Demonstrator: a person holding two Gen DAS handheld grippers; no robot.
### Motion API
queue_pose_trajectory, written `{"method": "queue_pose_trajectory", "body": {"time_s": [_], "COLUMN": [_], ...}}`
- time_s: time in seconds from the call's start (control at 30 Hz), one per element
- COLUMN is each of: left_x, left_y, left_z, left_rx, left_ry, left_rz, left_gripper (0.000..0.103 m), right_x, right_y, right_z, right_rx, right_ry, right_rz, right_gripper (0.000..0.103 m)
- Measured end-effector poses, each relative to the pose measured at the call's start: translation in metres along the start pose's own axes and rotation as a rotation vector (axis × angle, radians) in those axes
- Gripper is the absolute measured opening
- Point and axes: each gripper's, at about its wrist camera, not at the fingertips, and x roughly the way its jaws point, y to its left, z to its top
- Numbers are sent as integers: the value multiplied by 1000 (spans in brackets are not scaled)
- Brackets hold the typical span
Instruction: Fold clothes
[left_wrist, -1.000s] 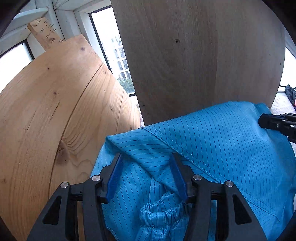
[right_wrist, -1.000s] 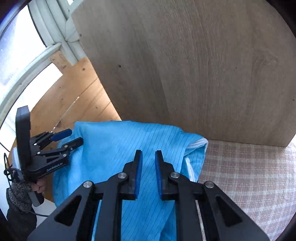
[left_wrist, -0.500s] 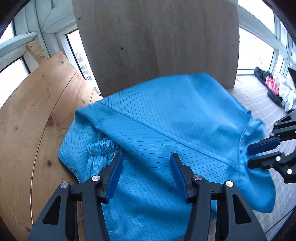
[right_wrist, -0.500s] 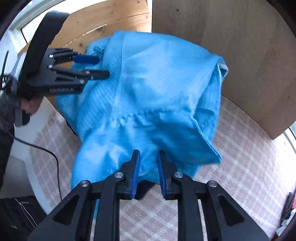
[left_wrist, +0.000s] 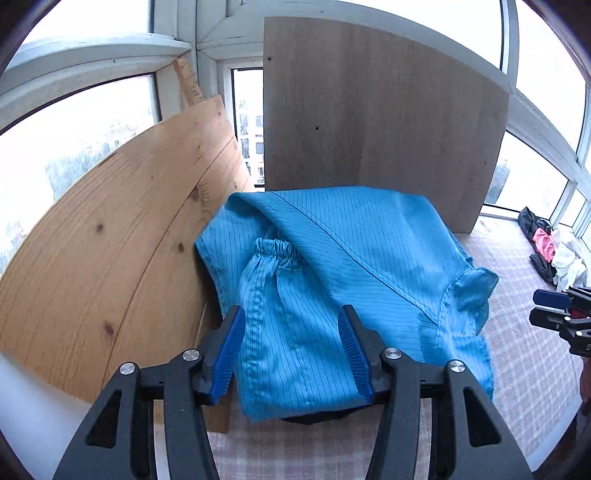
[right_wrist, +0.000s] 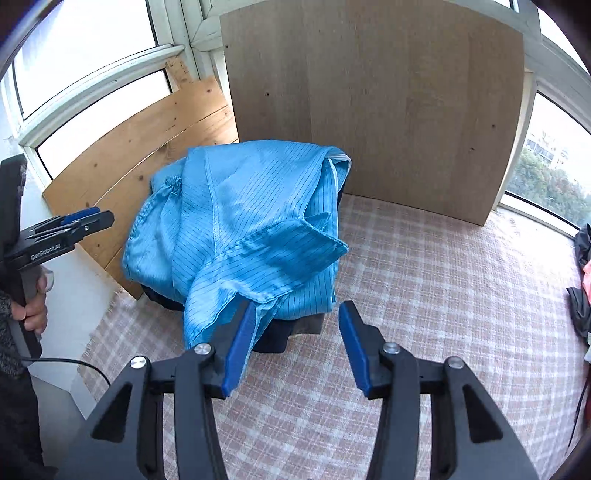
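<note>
Two grippers, both spread wide, neither holding anything.

Left wrist view, left to right: pine board (left_wrist: 110, 251) leans across the left half of the frame, window (left_wrist: 74, 122) behind it. Left gripper (left_wrist: 293, 350) sits bottom centre, blue pads (left_wrist: 229, 350) far apart, blue garment (left_wrist: 343, 280) showing between and past them. Garment is a thin-striped blue top, folded into a bundle at frame centre, elastic cuff (left_wrist: 275, 251) on its upper left, long seam running diagonally across it. Something dark peeks out under its lower edge; can't tell what. Grey-brown panel (left_wrist: 380, 125) stands upright behind the bundle, upper centre. Checked cloth (left_wrist: 517, 369) covers the surface at right. Other gripper's tips enter at the right edge, mid height, clear of the garment. Pile of clothes (left_wrist: 554, 254) at the far right edge, well apart from the bundle.

Right wrist view, left to right: hand (right_wrist: 35, 306) at the left edge grips the left gripper's handle, its fingers pointing right, short of the garment. Bundle sits left of centre on the checked cloth, against the pine board and the upright panel. One flap with a stitched hem (right_wrist: 295, 254) sticks out toward the lower right of the bundle. Right gripper (right_wrist: 297, 345) at bottom centre, fingers wide; left pad sits just below the garment's lower edge, contact unclear. Right pad is over bare cloth.
</note>
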Motion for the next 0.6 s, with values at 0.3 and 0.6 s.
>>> {"method": "queue_pose_trajectory", "body": {"time_s": [0.3,0.6], "left_x": [-61,-78], "left_y": [-39,-78], "left_z": [-56,-97], "left_rx": [21,28], "left_ry": [-34,20], "left_rz": [30,-29], "left_gripper": [74,76], "right_x": [-22,-61], "right_y": [11,-9], "right_z": [-51,-89], "right_rx": [70,108], "right_ry": [50,52], "right_rz": [-49,-98], "right_gripper": [49,49]}}
